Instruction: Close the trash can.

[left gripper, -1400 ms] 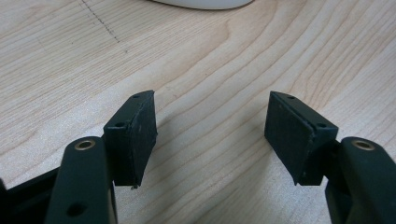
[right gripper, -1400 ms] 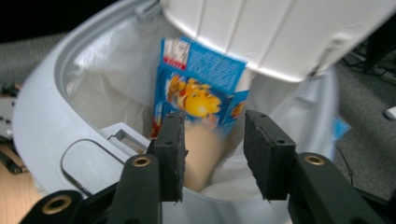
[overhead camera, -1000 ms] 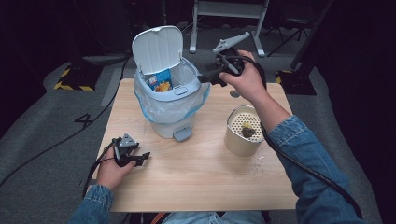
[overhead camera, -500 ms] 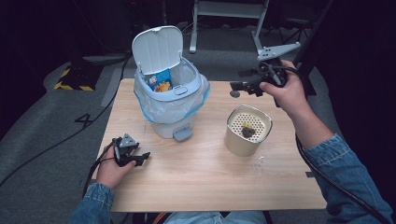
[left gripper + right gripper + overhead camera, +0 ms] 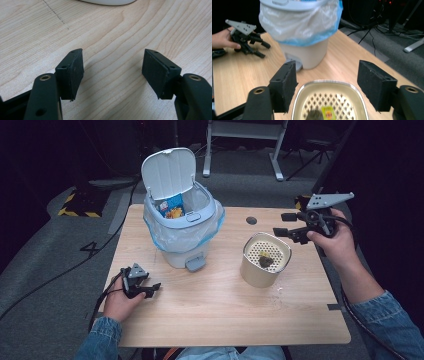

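High view: my right gripper (image 5: 286, 224) hung empty, jaws apart and just been opening, beside the strainer cup (image 5: 265, 259), which sat right of the open-lidded bin (image 5: 182, 227) on the table (image 5: 225, 305). My left gripper (image 5: 145, 287) rested near the front-left edge.

Left gripper view: jaws stood wide with nothing between them, bare wood below.

Right gripper view: jaws straddled the cup's rim from above, not touching. The scrap (image 5: 322, 115) inside was cut off at the bottom, and I couldn't identify it.

Risk: a low approach might clip the rim and tip the cup; a loose pinch could drop the scrap short of the bin.
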The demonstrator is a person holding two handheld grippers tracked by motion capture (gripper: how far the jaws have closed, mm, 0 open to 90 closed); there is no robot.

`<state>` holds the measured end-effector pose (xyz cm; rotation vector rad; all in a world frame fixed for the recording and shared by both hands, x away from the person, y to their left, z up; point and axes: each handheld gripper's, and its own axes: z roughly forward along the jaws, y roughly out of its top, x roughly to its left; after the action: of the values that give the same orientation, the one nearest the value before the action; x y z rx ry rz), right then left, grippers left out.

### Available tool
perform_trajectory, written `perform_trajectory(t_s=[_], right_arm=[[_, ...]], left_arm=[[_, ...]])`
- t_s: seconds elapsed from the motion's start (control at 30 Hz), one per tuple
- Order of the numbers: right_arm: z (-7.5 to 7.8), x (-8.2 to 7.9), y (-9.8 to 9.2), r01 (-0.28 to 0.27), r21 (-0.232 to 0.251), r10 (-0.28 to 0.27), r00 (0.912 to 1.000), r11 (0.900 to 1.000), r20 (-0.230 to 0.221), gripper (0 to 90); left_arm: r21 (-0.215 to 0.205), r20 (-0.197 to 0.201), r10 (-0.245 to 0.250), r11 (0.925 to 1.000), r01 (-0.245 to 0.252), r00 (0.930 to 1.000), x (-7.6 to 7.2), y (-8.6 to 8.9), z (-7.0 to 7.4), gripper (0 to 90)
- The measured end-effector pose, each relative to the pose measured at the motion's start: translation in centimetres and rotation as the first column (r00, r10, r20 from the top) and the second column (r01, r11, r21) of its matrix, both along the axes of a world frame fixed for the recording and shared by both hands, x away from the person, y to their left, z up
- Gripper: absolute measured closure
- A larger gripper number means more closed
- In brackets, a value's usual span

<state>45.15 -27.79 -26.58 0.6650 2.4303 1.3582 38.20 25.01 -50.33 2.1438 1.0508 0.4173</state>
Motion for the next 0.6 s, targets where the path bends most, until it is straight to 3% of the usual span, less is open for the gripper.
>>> perform_trajectory(t_s=[0.37, 0.6], right_arm=[[-5.3, -2.5, -5.6, 0.054, -0.021, -0.055, 0.9981, 0.998, -0.029, 26.5], [-9.7, -4.4, -9.0, 0.118, 0.012, -0.117, 0.9915, 0.993, -0.056, 25.7]], left_arm=[[-0.013, -0.002, 0.019, 0.9997, -0.019, 0.9998, 0.0, 0.1, 0.0, 36.5], [-0.022, -0.005, 0.023, 0.9995, -0.023, 0.9997, -0.2, 0.4, 0.1, 40.0]])
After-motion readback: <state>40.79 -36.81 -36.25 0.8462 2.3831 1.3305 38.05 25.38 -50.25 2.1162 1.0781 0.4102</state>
